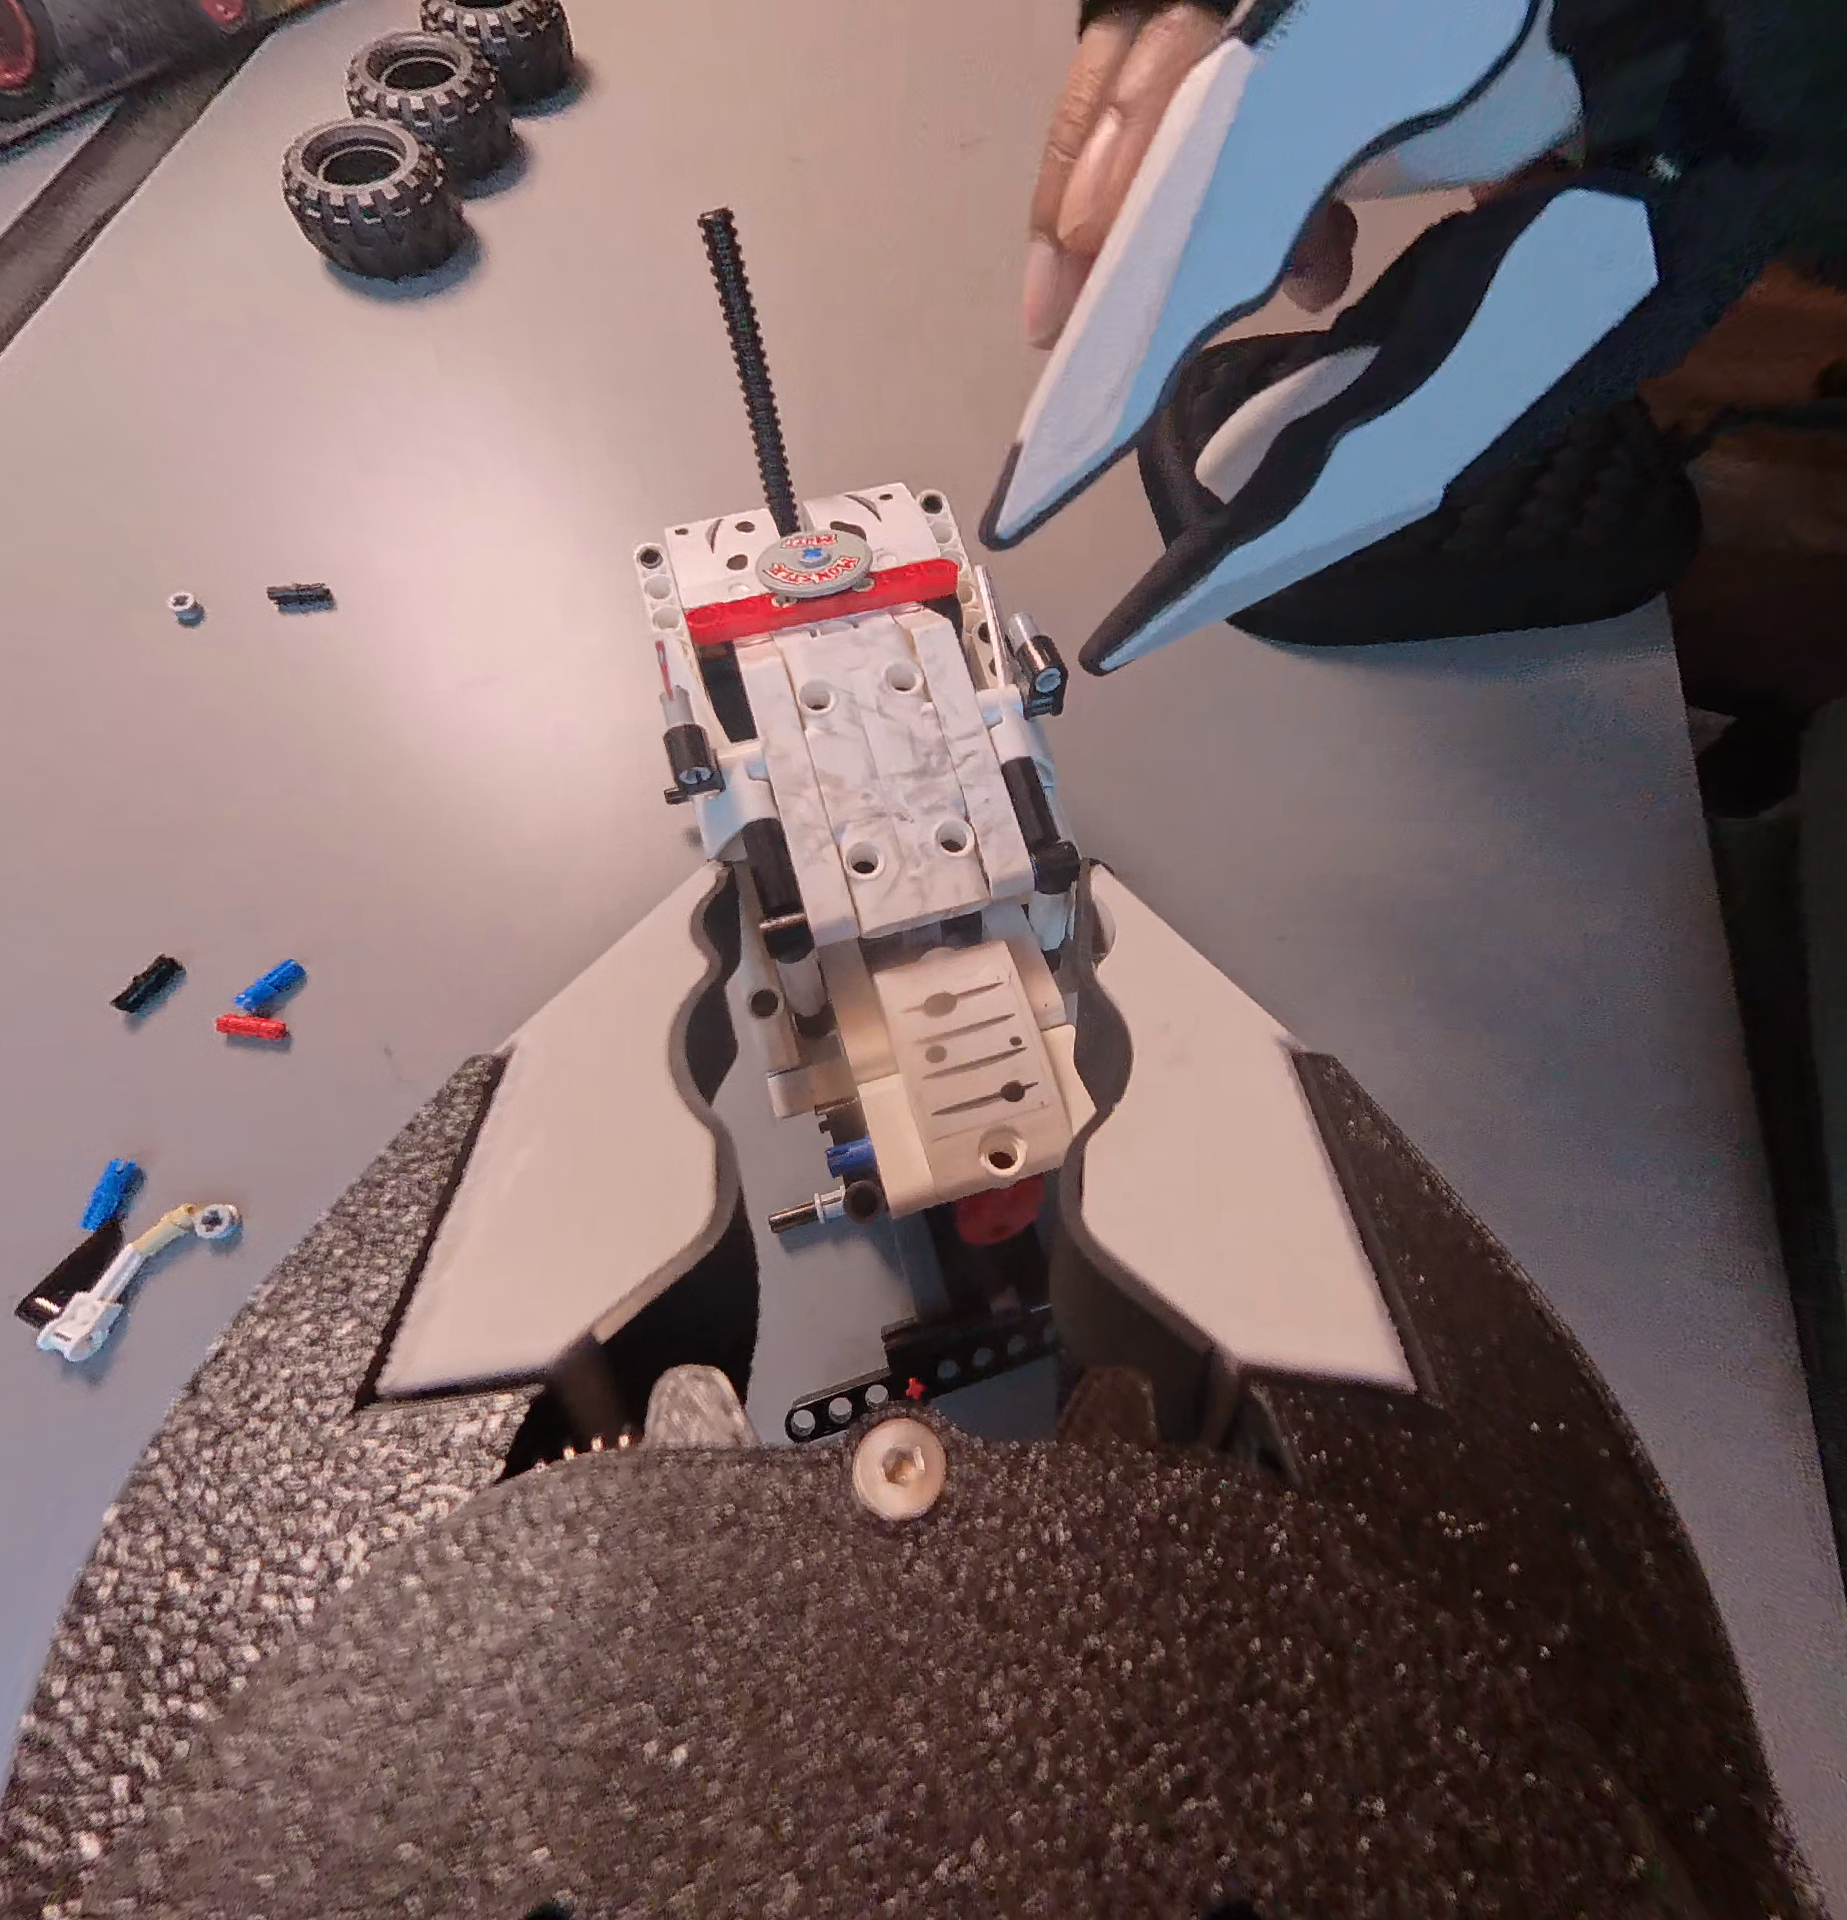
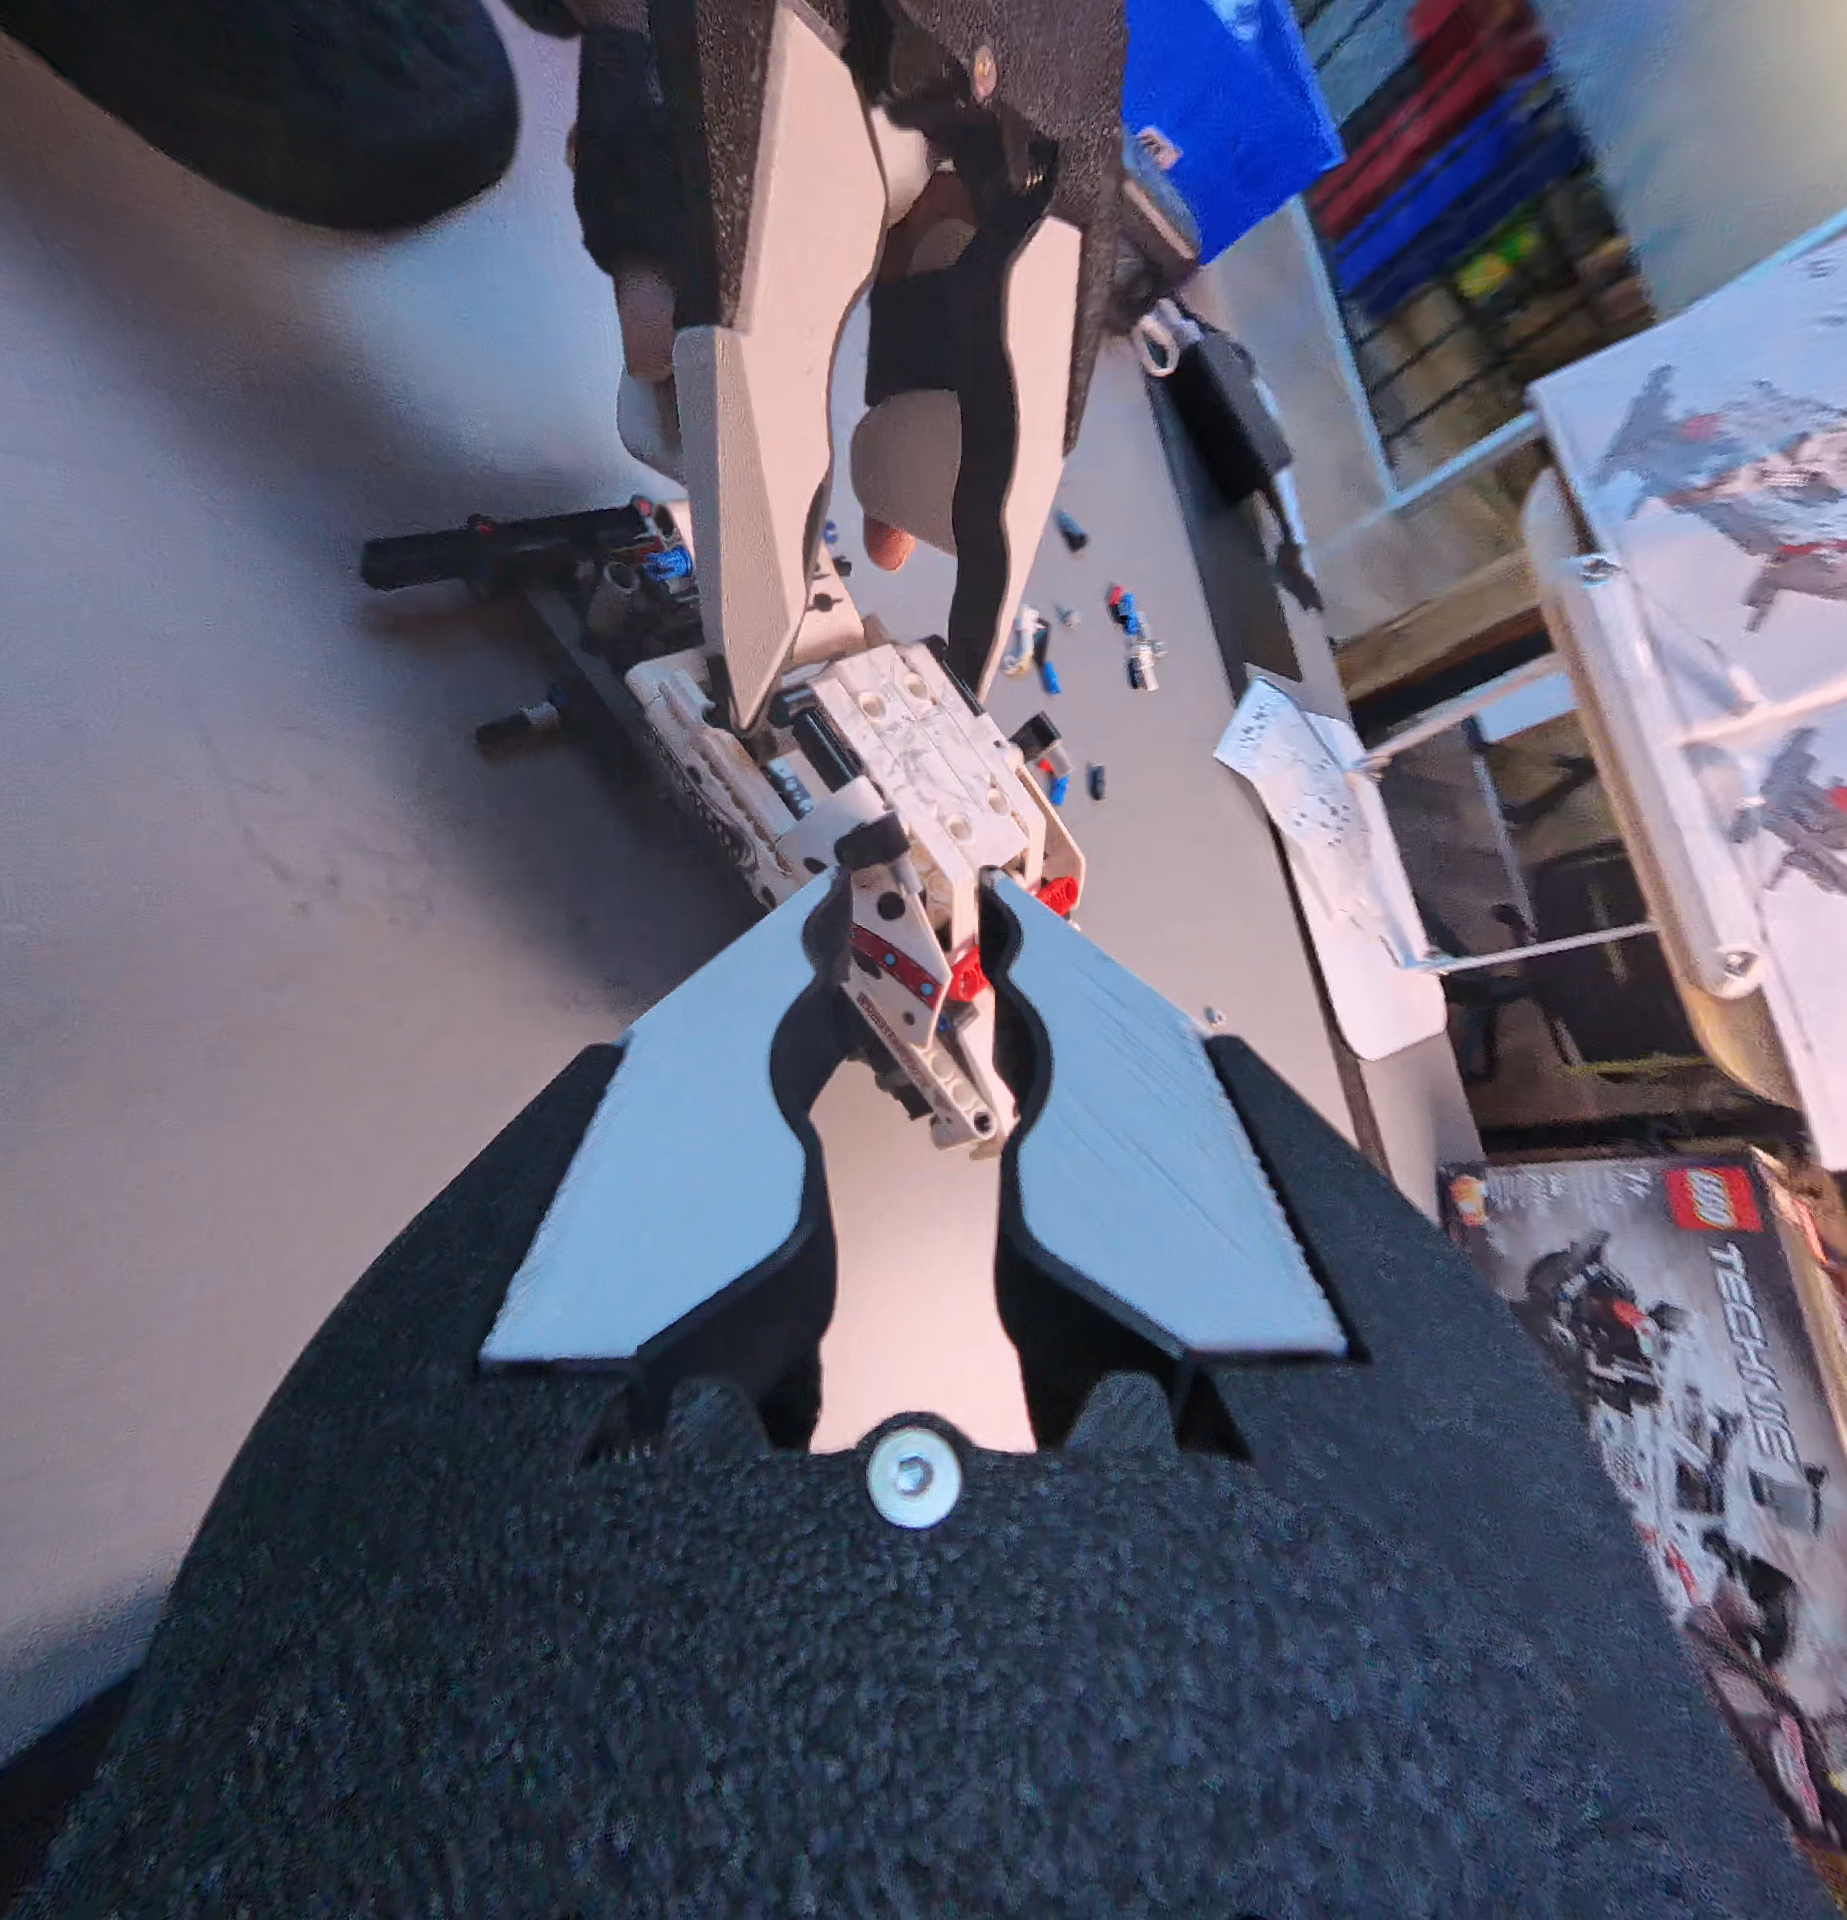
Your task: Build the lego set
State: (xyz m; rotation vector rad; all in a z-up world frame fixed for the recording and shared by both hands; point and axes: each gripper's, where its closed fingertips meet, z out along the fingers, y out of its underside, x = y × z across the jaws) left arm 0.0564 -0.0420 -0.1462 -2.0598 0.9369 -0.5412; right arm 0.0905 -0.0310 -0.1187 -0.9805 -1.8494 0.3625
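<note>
The grey bench (image 1: 1262,935) has wide bare surface around the white lego model (image 1: 877,831), which lies near its right edge. The left gripper (image 1: 903,894) clamps the model's sides; the right gripper (image 1: 1033,597) hovers spread just beside the model's far end. Three black tyres (image 1: 373,192) line the far left edge, and small loose pins (image 1: 254,1003) scatter along the left
</note>
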